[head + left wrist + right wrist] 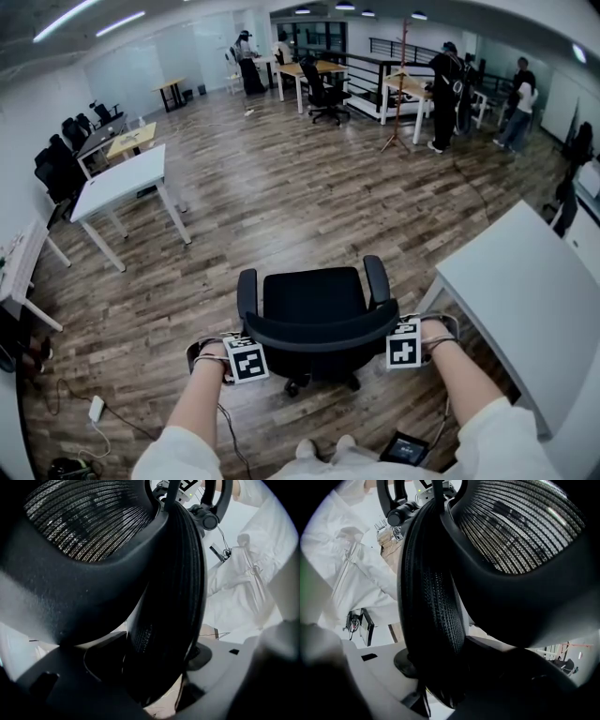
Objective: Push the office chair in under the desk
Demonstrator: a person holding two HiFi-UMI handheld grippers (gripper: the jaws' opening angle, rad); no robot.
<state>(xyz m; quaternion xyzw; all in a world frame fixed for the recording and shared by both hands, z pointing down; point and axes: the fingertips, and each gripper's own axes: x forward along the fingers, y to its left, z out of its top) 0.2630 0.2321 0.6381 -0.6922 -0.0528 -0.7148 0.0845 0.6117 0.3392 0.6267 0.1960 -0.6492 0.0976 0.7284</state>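
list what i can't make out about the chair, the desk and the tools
Office chair base: head view, mostly hidden under seat and backrest.
Desk: head view, cut off by the right edge; the space beneath is hidden by its top.
Left tool and right tool tips: head view, behind the backrest.
Right tool's grip: right gripper view, too dark to tell whether the pads press the backrest.

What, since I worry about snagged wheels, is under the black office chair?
Below the black mesh office chair, only a few dark castor legs show on the wood-plank floor; its seat and backrest hide the rest of the base.
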